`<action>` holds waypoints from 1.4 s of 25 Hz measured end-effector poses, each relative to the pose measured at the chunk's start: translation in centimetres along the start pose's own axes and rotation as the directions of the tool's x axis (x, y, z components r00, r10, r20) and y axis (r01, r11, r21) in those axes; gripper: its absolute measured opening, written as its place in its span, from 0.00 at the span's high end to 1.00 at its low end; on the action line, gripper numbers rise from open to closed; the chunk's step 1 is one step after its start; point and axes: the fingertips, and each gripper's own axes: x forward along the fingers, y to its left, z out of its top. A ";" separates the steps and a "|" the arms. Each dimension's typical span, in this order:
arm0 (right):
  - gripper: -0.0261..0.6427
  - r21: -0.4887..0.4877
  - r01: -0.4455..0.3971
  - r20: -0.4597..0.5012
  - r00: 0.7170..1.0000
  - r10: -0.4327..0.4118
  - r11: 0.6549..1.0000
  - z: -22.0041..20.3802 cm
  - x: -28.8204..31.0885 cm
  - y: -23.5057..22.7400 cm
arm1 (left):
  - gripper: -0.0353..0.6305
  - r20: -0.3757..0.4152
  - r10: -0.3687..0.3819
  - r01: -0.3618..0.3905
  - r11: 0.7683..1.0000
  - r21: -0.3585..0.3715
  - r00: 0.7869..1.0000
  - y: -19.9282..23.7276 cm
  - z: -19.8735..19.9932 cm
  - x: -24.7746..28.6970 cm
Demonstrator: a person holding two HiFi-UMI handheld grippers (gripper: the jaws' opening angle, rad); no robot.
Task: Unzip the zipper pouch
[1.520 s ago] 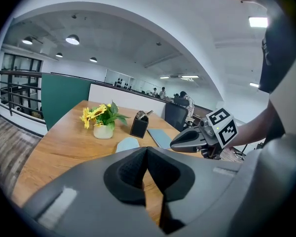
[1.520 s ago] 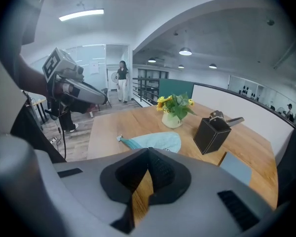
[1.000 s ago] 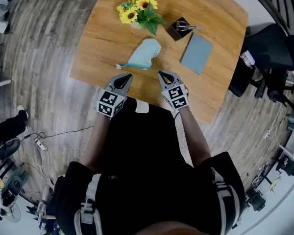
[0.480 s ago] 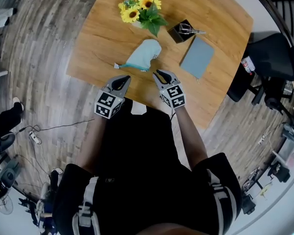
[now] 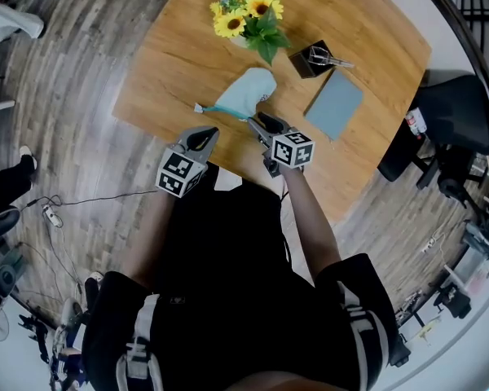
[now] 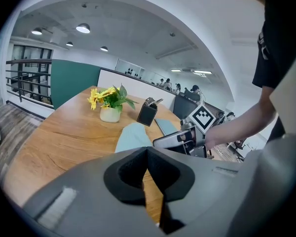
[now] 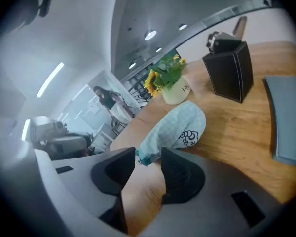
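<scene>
Beside the flower pot (image 6: pixel 110 114), pouch (image 5: pixel 243 94): lay on the table (image 5: pixel 171 63), apparently zipped.
My right tongs (image 7: pixel 148 154): had just been opening, wide, empty.
My left tongs (image 6: pixel 147 149): closed, empty.
Remaining: all unzipping.

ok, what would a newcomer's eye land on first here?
The pale blue pouch lies in the middle of the table, with the right gripper at its near side. The gripper's jaws have just been opening, with nothing between them and the pouch's teal end just ahead of the gap. Bright yellow sunflowers stand at the table's far side, and the left gripper is shut by the near edge.
</scene>
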 end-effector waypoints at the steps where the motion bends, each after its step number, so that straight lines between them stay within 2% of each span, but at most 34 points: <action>1: 0.71 0.066 -0.014 0.011 1.000 0.013 0.998 0.0 0.3 -0.2 | 0.95 -0.003 -0.001 0.001 1.000 -0.001 1.000 0.0 -0.1 -0.1; 4: 0.66 0.275 -0.063 0.050 0.997 0.051 0.959 -0.3 1.0 -1.1 | 0.95 -0.002 -0.002 0.002 1.000 -0.007 1.000 0.2 -0.4 -0.1; 7: 0.66 0.447 -0.144 0.094 0.989 0.114 0.883 -0.4 1.8 -1.3 | 0.95 -0.008 -0.004 0.004 1.000 -0.014 1.000 0.4 -0.8 -0.2; 9: 0.70 0.516 -0.195 0.125 0.980 0.152 0.834 -0.3 2.1 -1.1 | 0.95 -0.017 0.000 -0.001 1.000 -0.014 1.000 0.6 -1.0 -0.3; 11: 0.79 0.548 -0.224 0.152 0.974 0.167 0.806 -0.1 2.1 -0.8 | 0.95 -0.026 0.003 -0.004 1.000 -0.014 1.000 0.8 -1.1 -0.6; 12: 0.83 0.550 -0.229 0.158 0.973 0.169 0.803 0.0 2.2 -0.6 | 0.95 -0.025 0.001 -0.002 1.000 -0.012 1.000 0.8 -1.1 -0.6; 17: 0.87 0.548 -0.259 0.186 0.965 0.186 0.795 0.8 2.2 0.2 | 0.95 -0.020 -0.012 0.012 1.000 -0.015 1.000 1.0 -0.8 -0.5; 31: 0.88 0.496 -0.373 0.297 0.921 0.251 0.784 3.9 1.2 3.7 | 0.95 0.005 -0.060 0.060 0.997 0.039 0.998 0.7 0.5 0.2; 35: 0.88 0.460 -0.399 0.327 0.907 0.266 0.793 4.8 0.7 5.3 | 0.95 0.006 -0.068 0.067 0.996 0.062 0.998 0.7 0.8 -0.3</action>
